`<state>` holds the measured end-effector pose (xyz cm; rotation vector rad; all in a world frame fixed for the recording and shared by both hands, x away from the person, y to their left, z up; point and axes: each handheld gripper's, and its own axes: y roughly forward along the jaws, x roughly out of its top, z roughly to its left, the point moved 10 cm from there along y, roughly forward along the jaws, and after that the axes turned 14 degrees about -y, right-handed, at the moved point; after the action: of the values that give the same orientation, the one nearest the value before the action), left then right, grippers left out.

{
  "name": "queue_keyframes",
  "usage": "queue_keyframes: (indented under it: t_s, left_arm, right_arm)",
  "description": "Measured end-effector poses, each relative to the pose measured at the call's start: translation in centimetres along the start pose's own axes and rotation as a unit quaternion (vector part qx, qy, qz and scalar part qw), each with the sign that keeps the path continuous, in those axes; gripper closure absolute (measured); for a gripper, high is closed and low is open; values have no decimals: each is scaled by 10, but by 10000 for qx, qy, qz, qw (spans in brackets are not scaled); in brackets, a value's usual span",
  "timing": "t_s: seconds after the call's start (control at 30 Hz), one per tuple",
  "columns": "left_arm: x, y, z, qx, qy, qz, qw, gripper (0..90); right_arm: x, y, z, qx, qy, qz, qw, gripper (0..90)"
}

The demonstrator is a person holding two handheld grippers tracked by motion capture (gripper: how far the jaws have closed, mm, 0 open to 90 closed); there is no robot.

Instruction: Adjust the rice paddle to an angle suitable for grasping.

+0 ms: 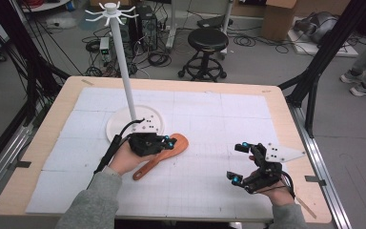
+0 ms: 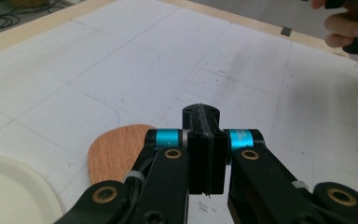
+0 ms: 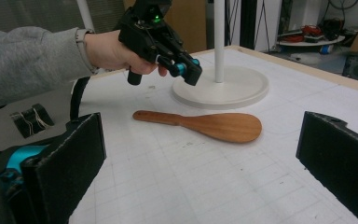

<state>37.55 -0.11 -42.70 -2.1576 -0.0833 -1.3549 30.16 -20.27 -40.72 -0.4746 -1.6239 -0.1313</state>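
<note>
Hovering above the wooden spatula (image 3: 205,124), left tongs (image 2: 204,140) are closed empty; right tongs (image 1: 237,162) gape wide, holding nothing

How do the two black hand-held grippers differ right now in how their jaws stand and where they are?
The left gripper has its jaws pressed shut with nothing between them; the right gripper has its jaws spread wide. The left gripper hovers over the wooden spatula near the round base of the white stand; the right gripper sits off to the side, away from both. Both are black with blue rings, each held in a hand.
</note>
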Motion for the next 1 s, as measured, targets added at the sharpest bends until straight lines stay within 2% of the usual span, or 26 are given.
queue_keyframes:
  t_s: [0.1,0.23,0.33,0.43,0.6,0.7,0.73,0.83,1.0]
  left_arm:
    - [6,8,5,30,-37,2,10000,896]
    - [6,24,14,218,-74,236,9995,896]
    - [12,34,15,222,-73,252,9994,896]
    - [16,45,22,355,-60,414,9985,896]
    - [19,63,30,443,116,693,9965,895]
    - [23,69,38,436,40,700,9966,895]
    - [23,72,41,472,-30,680,9966,895]
    - [20,77,52,583,-26,882,9944,895]
    - [15,91,58,598,-185,929,9937,895]
  right_arm:
    - [0,-1,0,-10,54,-41,10000,0]
    - [0,-2,-2,-34,83,-81,9999,0]
    - [0,-2,-2,-21,83,-87,9999,0]
    - [0,-2,-2,-3,60,-93,9999,0]
    - [2,-2,-2,16,71,-142,9999,0]
    - [4,-3,-1,-14,62,-212,9998,0]
    - [4,-4,2,51,78,-222,9997,0]
    - [4,-4,3,55,77,-216,9997,0]
    - [1,-2,4,80,83,-180,9998,0]
